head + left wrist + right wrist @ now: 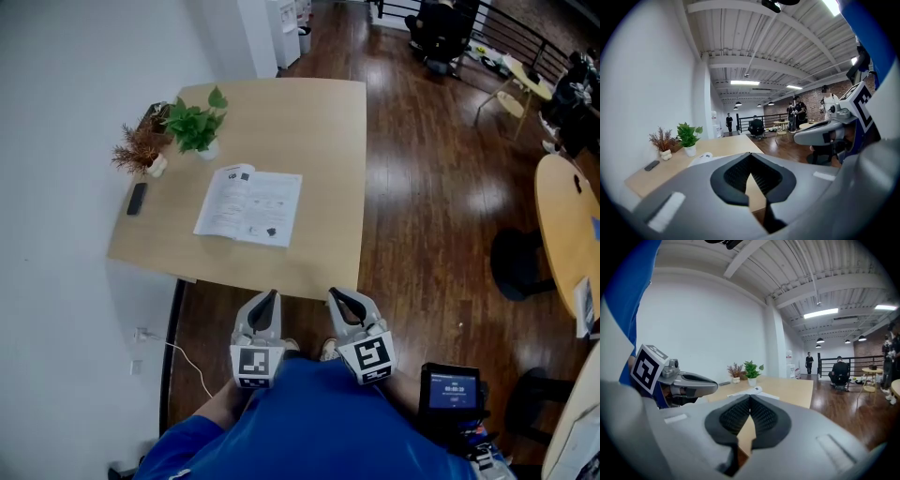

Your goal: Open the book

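We judge the task done: the book (248, 204) lies open on the surface (309, 122), our left gripper (271, 296) and right gripper (340, 296) closed empty.

head: steeply down over table (300, 122) | gripper views: low, near-level, facing same table from its near edge

Book (249, 204): white pages, black print.
Counter (319, 122): pale wood.
Floor (422, 216): dark red-brown planks.
Leafy plant (195, 125): green, white pot.
Left hand-held gripper (270, 298), right hand-held gripper (345, 298): grey, black pads, black-and-white square markers.
Shirt (309, 412): blue.
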